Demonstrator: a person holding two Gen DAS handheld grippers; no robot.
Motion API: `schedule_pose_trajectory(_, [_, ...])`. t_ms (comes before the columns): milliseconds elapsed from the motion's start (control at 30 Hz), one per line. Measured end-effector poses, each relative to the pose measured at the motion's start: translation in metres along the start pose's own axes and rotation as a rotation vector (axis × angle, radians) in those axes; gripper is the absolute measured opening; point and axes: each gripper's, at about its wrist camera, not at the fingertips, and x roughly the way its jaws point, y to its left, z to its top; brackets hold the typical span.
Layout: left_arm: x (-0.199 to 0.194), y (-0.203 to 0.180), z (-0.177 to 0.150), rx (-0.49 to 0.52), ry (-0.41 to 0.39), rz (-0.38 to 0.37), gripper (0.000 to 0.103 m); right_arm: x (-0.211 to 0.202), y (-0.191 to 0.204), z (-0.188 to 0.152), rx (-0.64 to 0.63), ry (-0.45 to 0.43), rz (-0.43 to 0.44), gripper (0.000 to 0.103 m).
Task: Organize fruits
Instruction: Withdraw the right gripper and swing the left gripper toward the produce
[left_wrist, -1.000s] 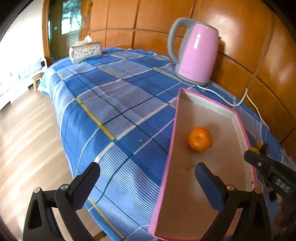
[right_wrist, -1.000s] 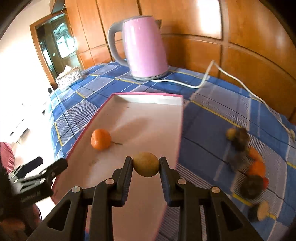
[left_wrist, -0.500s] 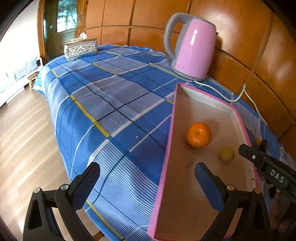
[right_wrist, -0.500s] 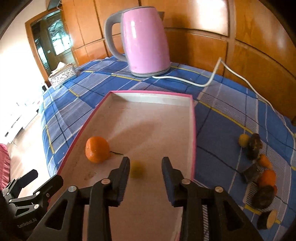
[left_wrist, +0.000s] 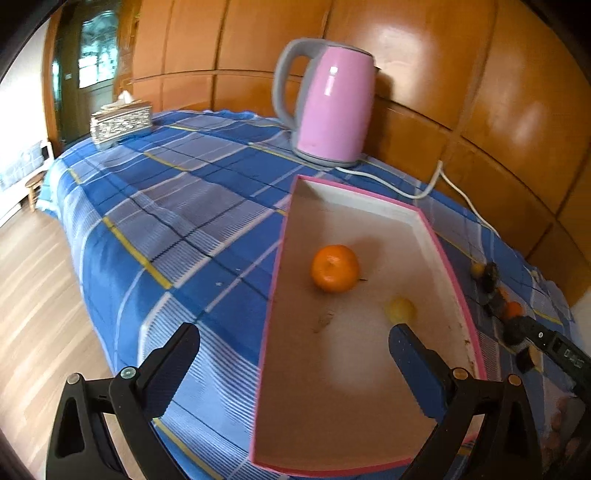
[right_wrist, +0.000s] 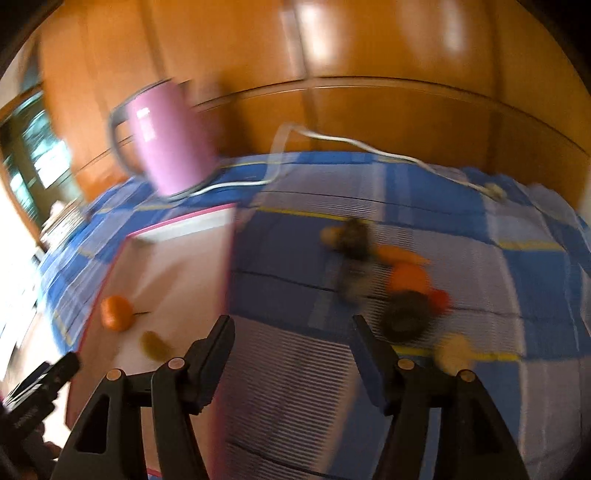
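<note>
Our right gripper (right_wrist: 293, 345) hangs empty over the blue plaid cloth (right_wrist: 424, 369), jaws opening, beside the pink-rimmed tray (left_wrist: 456, 275). Our left gripper (left_wrist: 295, 363) gapes idle at the tray's near end. An orange (left_wrist: 335, 268) and a small yellow fruit (left_wrist: 400, 309) lie inside; we judge the next pick comes from the loose fruit pile (right_wrist: 402, 288). Lettering on the grippers is unreadable.
</note>
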Motion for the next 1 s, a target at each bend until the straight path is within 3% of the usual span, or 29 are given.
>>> schedule_pose_trajectory(233, [-0.002, -0.014, -0.003, 0.043, 0.007, -0.071, 0.103, -0.015, -0.065, -0.016, 0.134, -0.026, -0.177, 0.064])
schedule_pose_trajectory(300, [-0.004, -0.018, -0.004, 0.058, 0.004, -0.088, 0.103, -0.019, -0.084, -0.021, 0.166, -0.032, -0.231, 0.068])
schedule_pose_trajectory(367, [-0.006, -0.025, -0.003, 0.079, 0.002, -0.117, 0.103, -0.024, -0.102, -0.027, 0.209, -0.037, -0.275, 0.078])
schedule_pose_trajectory(567, [-0.008, -0.054, -0.002, 0.188, 0.016, -0.163, 0.103, -0.033, -0.142, -0.041, 0.284, -0.027, -0.37, 0.078])
schedule_pose_trajectory(1000, [-0.007, -0.119, 0.019, 0.331, 0.007, -0.275, 0.103, -0.03, -0.16, -0.055, 0.268, -0.017, -0.418, 0.078])
